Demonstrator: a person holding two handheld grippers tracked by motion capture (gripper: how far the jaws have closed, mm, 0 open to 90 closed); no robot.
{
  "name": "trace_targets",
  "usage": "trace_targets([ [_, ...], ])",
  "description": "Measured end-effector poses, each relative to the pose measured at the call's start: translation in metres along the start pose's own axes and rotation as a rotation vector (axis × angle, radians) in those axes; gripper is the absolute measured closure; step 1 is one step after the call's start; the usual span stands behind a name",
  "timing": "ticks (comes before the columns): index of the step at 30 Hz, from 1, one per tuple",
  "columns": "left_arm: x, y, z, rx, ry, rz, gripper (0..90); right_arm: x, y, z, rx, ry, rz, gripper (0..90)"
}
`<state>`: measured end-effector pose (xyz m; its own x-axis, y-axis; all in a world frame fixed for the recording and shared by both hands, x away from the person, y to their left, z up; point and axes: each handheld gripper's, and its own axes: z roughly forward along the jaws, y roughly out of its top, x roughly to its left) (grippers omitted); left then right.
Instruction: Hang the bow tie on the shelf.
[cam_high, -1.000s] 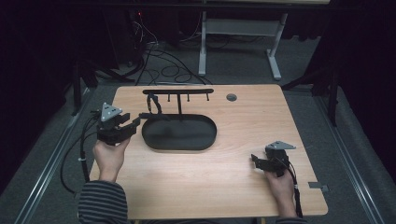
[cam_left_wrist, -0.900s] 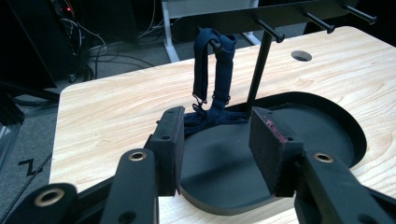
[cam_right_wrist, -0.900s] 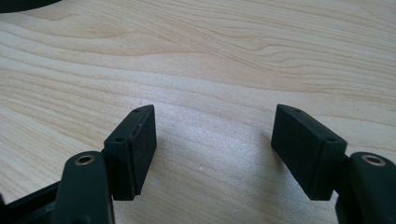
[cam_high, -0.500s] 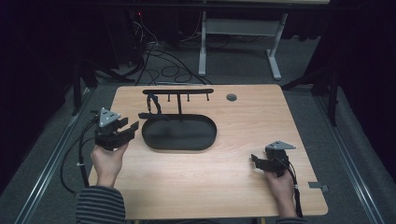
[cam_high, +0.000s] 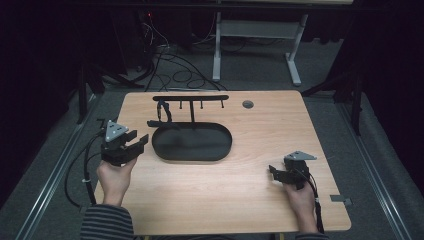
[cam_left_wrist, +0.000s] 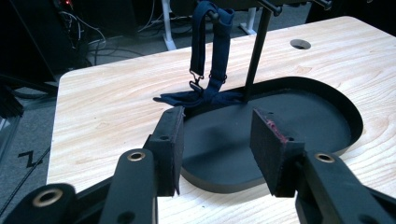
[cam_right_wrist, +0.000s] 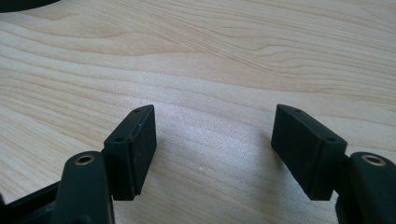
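Bare table (cam_high: 280, 120) right of stand (cam_high: 192, 111); hanging strap (cam_left_wrist: 210, 51) blocks its left.

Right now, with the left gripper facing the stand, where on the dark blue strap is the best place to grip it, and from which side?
Probably the doubled hanging length of the dark blue fabric strap, above its metal clasp. There it hangs free of the black oval tray and beside the thin black post. The open left gripper should come level from the tray's left end, away from the post.

Dark blue strap (cam_left_wrist: 212, 56) hangs from rack peg, end on tray rim.
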<state>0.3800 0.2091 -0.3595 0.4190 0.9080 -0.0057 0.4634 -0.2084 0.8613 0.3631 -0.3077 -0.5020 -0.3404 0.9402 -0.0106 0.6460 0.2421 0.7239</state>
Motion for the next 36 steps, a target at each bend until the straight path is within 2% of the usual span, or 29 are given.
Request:
trace_targets([
  [18,-0.003,-0.017,-0.001,0.013,-0.026,-0.024,55.0,0.000,0.000,0.000,0.000,0.000,0.001,32.4],
  [26,0.002,-0.029,-0.002,0.026,-0.027,-0.057,54.9,0.000,0.000,0.000,0.000,0.000,0.001,32.4],
  [36,0.003,-0.039,-0.001,0.034,-0.039,-0.077,54.2,0.000,0.000,0.000,0.000,-0.001,0.001,32.3],
])
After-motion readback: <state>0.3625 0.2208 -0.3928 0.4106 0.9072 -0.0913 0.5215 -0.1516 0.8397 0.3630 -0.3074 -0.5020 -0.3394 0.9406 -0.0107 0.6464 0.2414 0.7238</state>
